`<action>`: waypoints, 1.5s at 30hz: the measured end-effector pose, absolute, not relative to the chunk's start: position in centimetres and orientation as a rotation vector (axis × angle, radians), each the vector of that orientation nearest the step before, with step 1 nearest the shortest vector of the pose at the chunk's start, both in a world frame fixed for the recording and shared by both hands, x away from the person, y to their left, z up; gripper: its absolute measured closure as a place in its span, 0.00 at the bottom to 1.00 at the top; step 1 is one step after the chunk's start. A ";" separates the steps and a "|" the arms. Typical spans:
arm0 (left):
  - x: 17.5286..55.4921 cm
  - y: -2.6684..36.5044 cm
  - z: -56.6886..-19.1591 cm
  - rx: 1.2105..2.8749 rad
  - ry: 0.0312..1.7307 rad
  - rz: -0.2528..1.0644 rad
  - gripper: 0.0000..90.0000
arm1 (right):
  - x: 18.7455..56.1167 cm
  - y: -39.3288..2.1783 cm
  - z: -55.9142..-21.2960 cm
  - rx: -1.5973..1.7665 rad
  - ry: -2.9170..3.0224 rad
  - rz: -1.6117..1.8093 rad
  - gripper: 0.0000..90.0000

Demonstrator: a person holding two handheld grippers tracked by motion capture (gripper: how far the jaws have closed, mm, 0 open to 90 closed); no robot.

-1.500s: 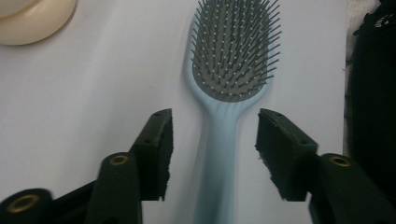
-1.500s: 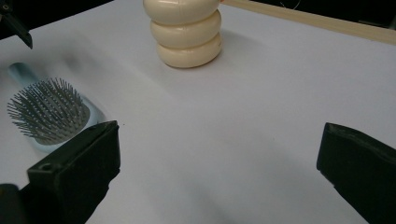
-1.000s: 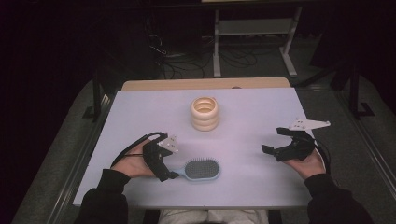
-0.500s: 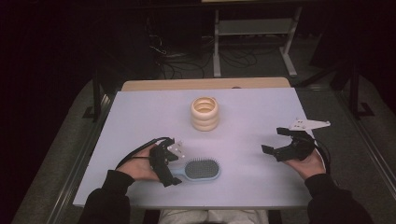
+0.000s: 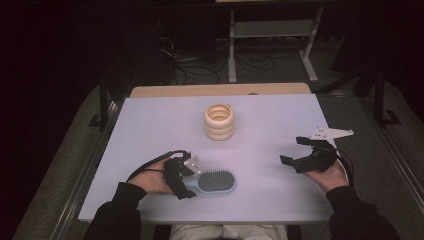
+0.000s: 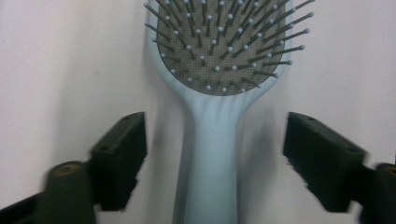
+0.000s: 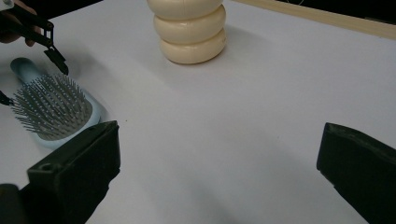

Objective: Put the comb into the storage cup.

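A light blue hairbrush (image 5: 216,181) lies bristles up near the table's front edge, handle toward the left. My left gripper (image 5: 189,183) straddles that handle. In the left gripper view the handle (image 6: 212,154) runs up between the two black jaws of my left gripper (image 6: 215,128) with a gap on each side. The jaws have just been closing, and the pads do not touch the handle. My right gripper (image 5: 292,150) rests at the right side of the table, open with nothing between its jaws (image 7: 219,140). From there the brush (image 7: 51,109) lies off to the left.
A cream ringed cup (image 5: 219,121) stands upright at the table's middle, beyond both hands, also seen in the right gripper view (image 7: 191,28). The pale table (image 5: 150,125) has a wooden strip (image 5: 220,90) along its far edge. A metal rack (image 5: 270,30) stands on the dark floor behind.
My left gripper has slid right, onto the brush's handle, which now lies between its jaws, and the jaws stand narrower. The right gripper, the brush and the cup have not moved.
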State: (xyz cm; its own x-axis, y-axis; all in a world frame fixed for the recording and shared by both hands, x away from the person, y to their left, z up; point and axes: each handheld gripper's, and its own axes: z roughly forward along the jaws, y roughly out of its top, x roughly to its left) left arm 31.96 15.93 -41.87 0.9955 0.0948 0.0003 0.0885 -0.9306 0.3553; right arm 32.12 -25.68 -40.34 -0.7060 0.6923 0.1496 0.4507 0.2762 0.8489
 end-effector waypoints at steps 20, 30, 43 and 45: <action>32.3 15.3 -42.0 2.803 0.082 0.017 0.70 | 32.1 -25.6 -40.4 1.053 2.297 1.396 0.00; 32.1 14.7 -41.7 2.848 0.052 0.045 0.78 | 32.2 -25.6 -40.4 1.054 2.301 1.392 0.00; 32.8 16.2 -40.2 2.775 0.121 0.051 0.78 | 32.2 -25.5 -40.5 1.053 2.303 1.393 0.00; 32.9 16.4 -40.0 2.759 0.130 0.053 0.78 | 32.2 -25.5 -40.5 1.054 2.303 1.393 0.00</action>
State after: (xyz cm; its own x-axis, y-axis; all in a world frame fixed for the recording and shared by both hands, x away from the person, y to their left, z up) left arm 32.91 16.44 -39.96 0.9950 0.0981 0.0193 0.0839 -0.9247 0.3713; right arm 32.19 -25.54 -40.46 -0.7068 0.6917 0.1480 0.4521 0.2809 0.8466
